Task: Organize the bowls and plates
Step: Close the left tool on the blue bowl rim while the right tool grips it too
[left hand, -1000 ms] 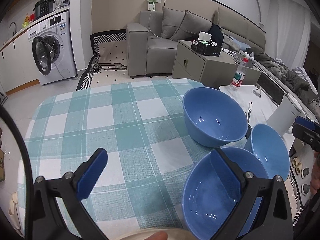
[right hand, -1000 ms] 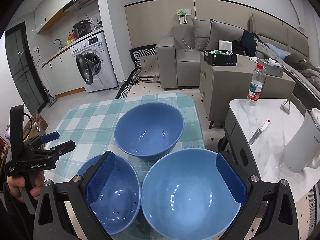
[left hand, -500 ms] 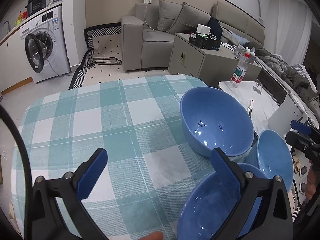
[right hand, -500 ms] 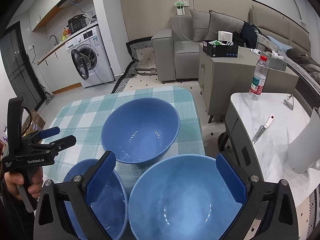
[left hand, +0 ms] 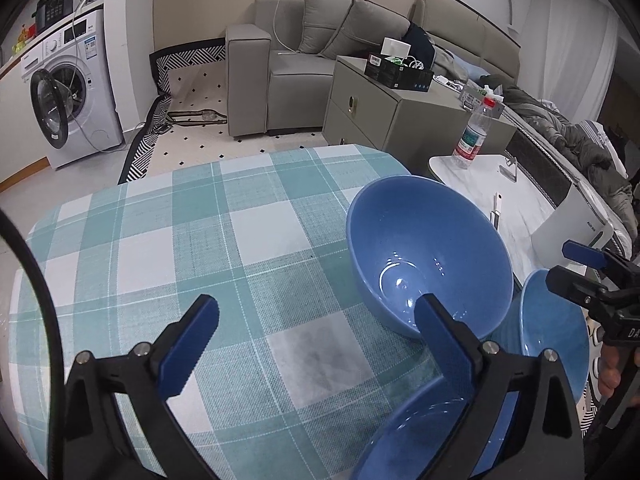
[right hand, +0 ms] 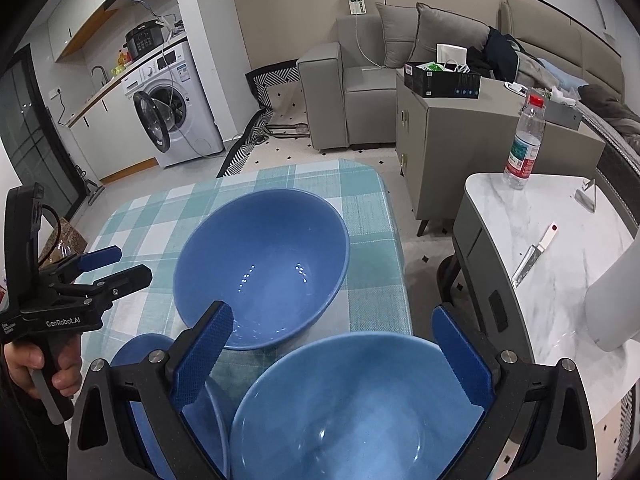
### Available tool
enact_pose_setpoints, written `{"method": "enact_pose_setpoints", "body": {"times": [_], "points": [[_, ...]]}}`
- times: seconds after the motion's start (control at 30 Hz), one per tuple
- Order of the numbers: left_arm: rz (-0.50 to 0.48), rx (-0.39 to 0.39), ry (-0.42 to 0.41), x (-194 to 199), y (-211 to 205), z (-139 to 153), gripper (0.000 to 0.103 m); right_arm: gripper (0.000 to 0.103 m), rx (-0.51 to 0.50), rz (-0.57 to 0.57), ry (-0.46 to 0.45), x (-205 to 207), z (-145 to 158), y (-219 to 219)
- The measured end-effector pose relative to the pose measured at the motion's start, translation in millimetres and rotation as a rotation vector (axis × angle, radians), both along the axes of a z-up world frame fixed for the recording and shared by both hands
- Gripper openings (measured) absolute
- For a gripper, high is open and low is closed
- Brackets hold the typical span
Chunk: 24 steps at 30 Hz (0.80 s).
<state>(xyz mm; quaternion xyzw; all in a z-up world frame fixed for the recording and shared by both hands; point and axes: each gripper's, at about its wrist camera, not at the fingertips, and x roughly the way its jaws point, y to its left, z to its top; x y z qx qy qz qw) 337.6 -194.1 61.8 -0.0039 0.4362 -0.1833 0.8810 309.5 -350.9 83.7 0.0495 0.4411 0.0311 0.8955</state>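
Three blue bowls (right hand: 260,264) crowd the right side; checked tablecloth (left hand: 180,248) lies bare leftward.

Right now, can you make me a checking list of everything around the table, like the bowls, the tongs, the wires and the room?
Surface: checked teal-and-white tablecloth, bare on its left part.
Job's things: three blue bowls; far bowl upright and empty; nearest-right bowl below the right tongs; small bowl partly hidden.
Clutter: nothing seen on the cloth; water bottle and knife on the marble side table.
Grippers: left tongs closing, nothing between them; right tongs wide, over the near bowl, not pressing it.
Cables: a wire hangs across the washing machine.
Surroundings: grey sofa, grey cabinet.
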Motion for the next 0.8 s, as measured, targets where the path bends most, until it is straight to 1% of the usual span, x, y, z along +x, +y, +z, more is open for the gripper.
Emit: {"method": "enact_pose_setpoints", "body": {"times": [0.03,0.17,0.23,0.27,0.33,0.37,0.4,0.43,0.5,0.57,0.73,0.8], "points": [[-0.005,0.001,0.001,1.7,-1.3,-0.9,0.095,0.101,0.000,0.000,0.003,2.0,-1.8,-0.2],[-0.008,0.004,0.010,8.8,-5.5,-6.3,0.095,0.095,-0.002,-0.001,0.020,10.0,-10.0,-1.2],[-0.013,0.001,0.017,11.8,-7.7,-9.6,0.094,0.088,-0.002,-0.002,0.037,15.0,-14.9,-2.1],[-0.015,0.004,0.020,13.1,-9.1,-10.8,0.093,0.082,-0.002,0.000,0.044,16.8,-17.3,-1.6],[-0.023,0.008,0.025,15.8,-11.8,-13.6,0.087,0.081,0.002,0.006,0.055,19.9,-22.1,-0.4],[-0.030,0.008,0.033,17.0,-13.3,-15.2,0.078,0.080,0.003,0.007,0.059,22.2,-24.2,-0.5],[-0.036,0.009,0.044,18.6,-14.8,-17.5,0.076,0.076,0.005,0.009,0.063,24.2,-26.3,-0.1],[-0.040,0.009,0.052,19.9,-16.0,-19.4,0.076,0.074,0.010,0.012,0.069,26.4,-28.5,0.2],[-0.044,0.010,0.055,20.9,-18.2,-21.9,0.070,0.073,0.021,0.011,0.078,30.3,-32.7,-0.2],[-0.050,0.004,0.063,22.7,-19.1,-23.8,0.069,0.069,0.026,0.008,0.088,34.4,-36.3,0.0],[-0.076,-0.010,0.075,25.1,-23.2,-25.6,0.057,0.063,0.030,0.020,0.112,43.9,-44.8,3.8],[-0.085,-0.013,0.078,26.1,-24.7,-25.8,0.051,0.058,0.038,0.025,0.121,47.3,-48.2,4.7]]}}
